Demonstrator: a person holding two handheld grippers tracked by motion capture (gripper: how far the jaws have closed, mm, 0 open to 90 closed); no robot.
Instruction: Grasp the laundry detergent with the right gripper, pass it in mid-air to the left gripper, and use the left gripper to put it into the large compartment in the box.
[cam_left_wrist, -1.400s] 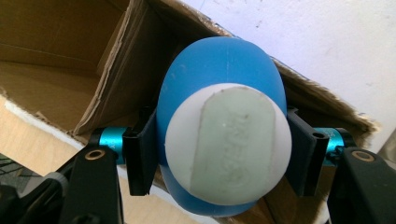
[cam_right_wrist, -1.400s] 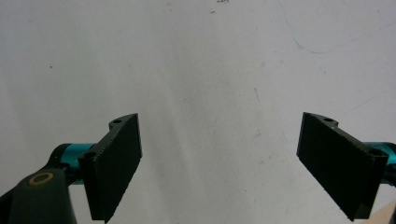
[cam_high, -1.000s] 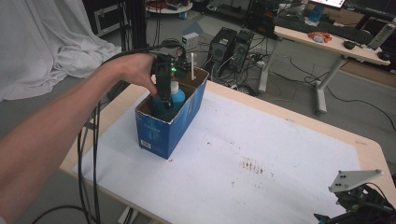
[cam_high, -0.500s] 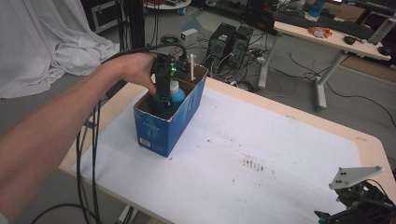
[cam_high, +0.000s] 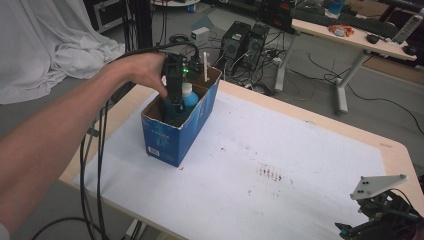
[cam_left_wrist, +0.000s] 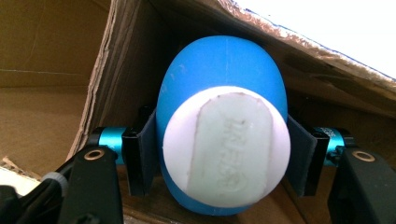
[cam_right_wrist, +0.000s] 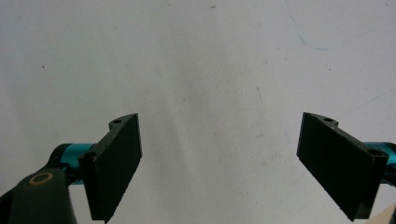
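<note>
White table, blue bottle clamped between left tool jaws, inside box

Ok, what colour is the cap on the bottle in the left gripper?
White, on a blue bottle; the cap shows best in the left gripper view.

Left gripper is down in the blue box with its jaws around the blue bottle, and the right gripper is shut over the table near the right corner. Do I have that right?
Not quite. The right gripper is open: the right gripper view shows its jaws wide apart over the bare table, holding nothing. The rest stands: the left gripper is inside the blue box with its jaws on either side of the blue bottle.
</note>
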